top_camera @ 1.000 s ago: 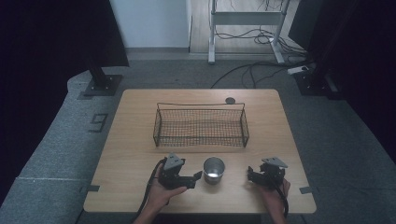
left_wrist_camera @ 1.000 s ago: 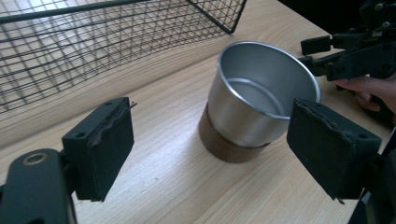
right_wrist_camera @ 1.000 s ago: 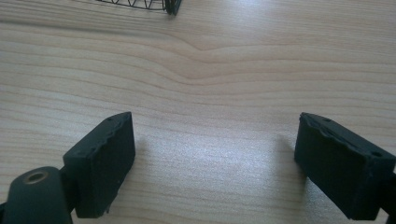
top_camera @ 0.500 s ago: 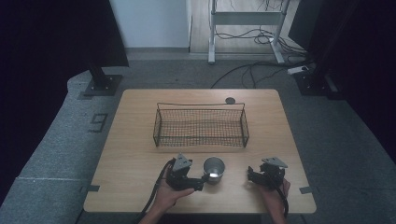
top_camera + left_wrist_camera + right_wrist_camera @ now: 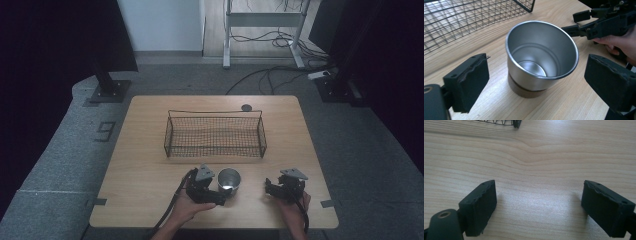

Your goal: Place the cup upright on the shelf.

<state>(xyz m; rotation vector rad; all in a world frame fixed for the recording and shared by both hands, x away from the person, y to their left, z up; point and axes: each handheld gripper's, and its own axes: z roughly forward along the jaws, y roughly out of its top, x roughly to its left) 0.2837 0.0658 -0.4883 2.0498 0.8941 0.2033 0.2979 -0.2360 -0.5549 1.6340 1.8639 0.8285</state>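
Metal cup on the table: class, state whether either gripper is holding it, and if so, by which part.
Nothing is held. The left gripper is open, its jaws on either side of the cup without touching it. The right gripper is open over bare table.

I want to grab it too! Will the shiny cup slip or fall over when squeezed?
The metal cup looks smooth, so it may slip a little. It stands upright but is narrower at the base than the rim, so a sideways push might tip it. It is empty, so probably light.

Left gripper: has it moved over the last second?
Yes. The left gripper has shifted right along the table's near edge, toward the steel cup, which stayed in front of the wire basket. Its open jaws now flank the cup.
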